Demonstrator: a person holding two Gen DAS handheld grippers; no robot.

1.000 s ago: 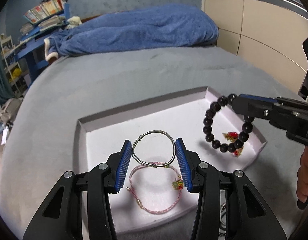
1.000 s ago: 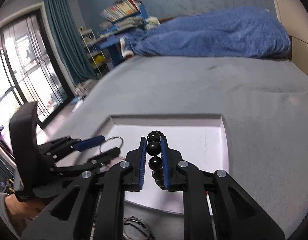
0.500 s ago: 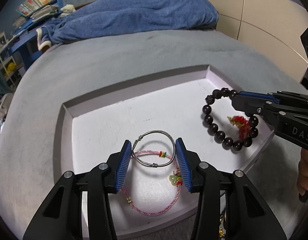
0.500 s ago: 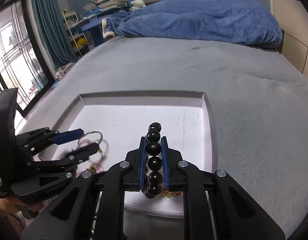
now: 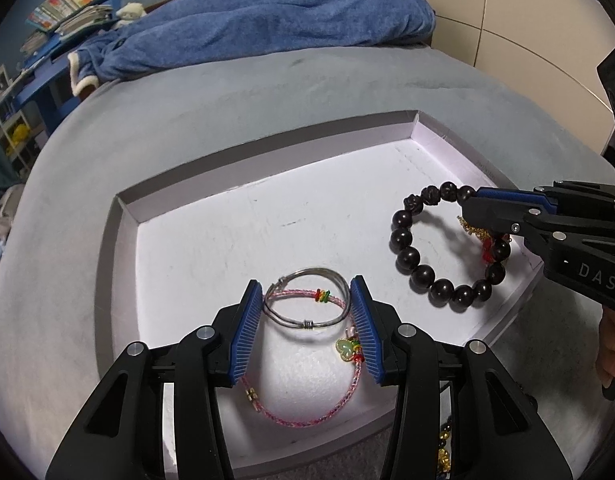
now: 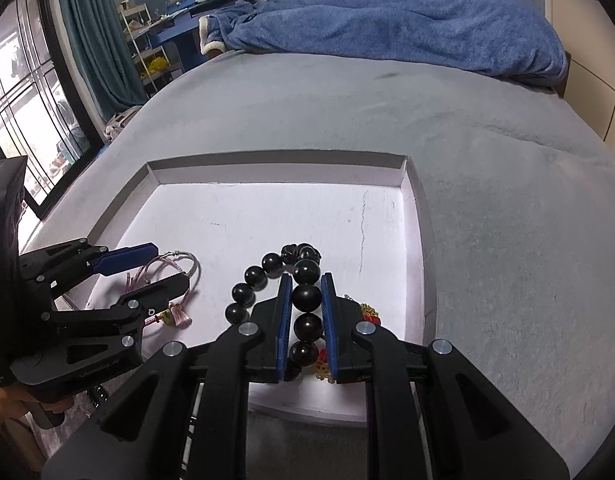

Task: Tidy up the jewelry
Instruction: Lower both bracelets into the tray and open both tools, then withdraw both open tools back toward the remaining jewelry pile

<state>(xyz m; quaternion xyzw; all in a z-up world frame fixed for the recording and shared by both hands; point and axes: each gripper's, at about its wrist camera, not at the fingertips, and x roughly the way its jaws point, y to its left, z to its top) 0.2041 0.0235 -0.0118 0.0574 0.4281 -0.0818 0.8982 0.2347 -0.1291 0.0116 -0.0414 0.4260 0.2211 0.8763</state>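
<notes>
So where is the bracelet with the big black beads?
In the left wrist view the black bead bracelet lies at the right side of the white tray, pinched by the right gripper, right of the silver bangle.

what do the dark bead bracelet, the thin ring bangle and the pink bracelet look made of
Dark bead bracelet: glossy near-black round beads, polished wood or stone; the shine leaves it open.
Thin ring bangle: silvery metal wire, bright and smooth, with a coiled wrap.
Pink bracelet: braided cord, matte woven texture, with small gold-coloured fittings.

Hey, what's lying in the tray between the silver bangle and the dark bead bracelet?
Nothing: in the left wrist view only bare white tray floor separates the silver bangle from the dark bead bracelet.
</notes>
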